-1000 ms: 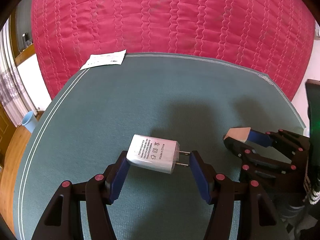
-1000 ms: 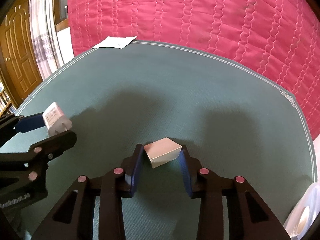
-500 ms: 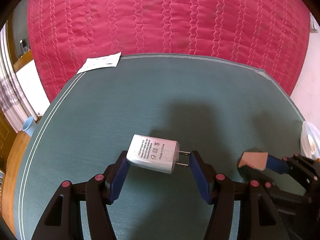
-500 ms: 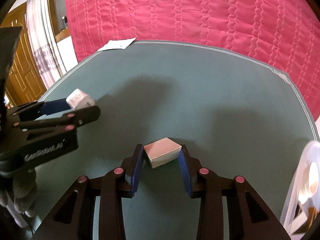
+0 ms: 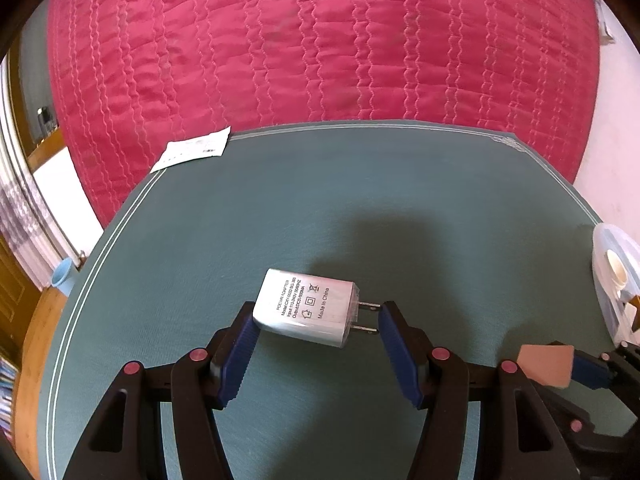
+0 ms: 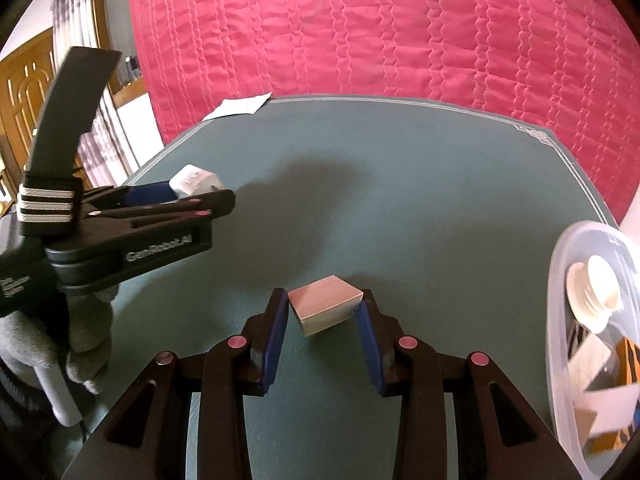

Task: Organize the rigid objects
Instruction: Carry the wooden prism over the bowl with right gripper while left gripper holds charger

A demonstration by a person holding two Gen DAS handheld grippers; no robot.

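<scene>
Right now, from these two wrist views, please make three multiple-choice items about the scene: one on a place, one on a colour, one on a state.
1. Where is the clear plastic container?
A. at the right edge of the green mat
B. beside the paper slip
C. on the red quilt

2. What colour are the gripper pads?
A. red
B. blue
C. white

3. What is the state of the white power adapter?
A. lying free on the mat
B. inside the container
C. held endwise in the left gripper

Answers: 1 A, its rim sits at the mat's right edge. 2 B, blue pads flank the wooden block in the right gripper. 3 C, one pad presses its body and the other meets its prongs.
</scene>
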